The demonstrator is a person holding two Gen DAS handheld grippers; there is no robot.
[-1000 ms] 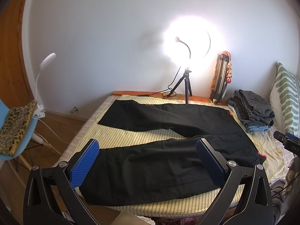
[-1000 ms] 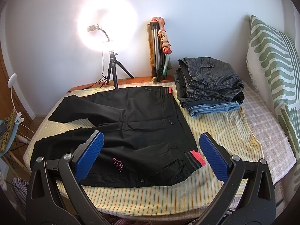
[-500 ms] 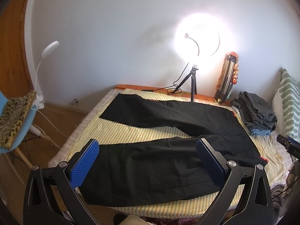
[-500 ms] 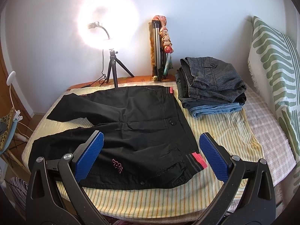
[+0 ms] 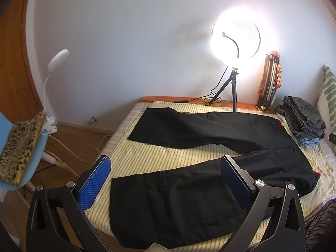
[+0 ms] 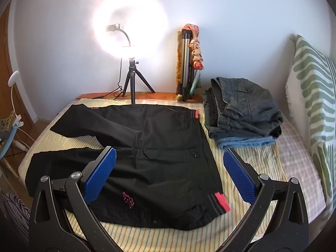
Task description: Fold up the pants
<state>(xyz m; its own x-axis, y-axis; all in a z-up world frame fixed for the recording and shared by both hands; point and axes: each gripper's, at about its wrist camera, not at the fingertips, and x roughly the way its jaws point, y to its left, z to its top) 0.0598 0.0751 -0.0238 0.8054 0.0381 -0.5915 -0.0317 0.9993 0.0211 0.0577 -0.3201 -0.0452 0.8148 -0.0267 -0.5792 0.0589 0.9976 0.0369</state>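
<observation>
Black pants (image 5: 189, 180) (image 6: 159, 159) lie spread flat on a yellow striped bed cover (image 5: 134, 159) (image 6: 247, 161), legs apart in a V pointing left, waistband with red tabs at the right. My left gripper (image 5: 166, 178) is open, hovering above the hem end of the near leg with nothing between its blue pads. My right gripper (image 6: 170, 174) is open too, hovering over the hip and waistband area near a small pink logo (image 6: 128, 199).
A lit ring light on a tripod (image 6: 132, 79) and a folded tripod (image 6: 187, 63) stand at the bed's far edge. A stack of folded clothes (image 6: 243, 113) lies at the back right beside a green patterned pillow (image 6: 315, 105). A blue chair (image 5: 19, 153) and white lamp (image 5: 56, 61) stand left.
The left gripper has shifted left toward the near leg's hem. The right gripper has moved slightly closer over the waistband. Both stay open and the pants lie unmoved.
</observation>
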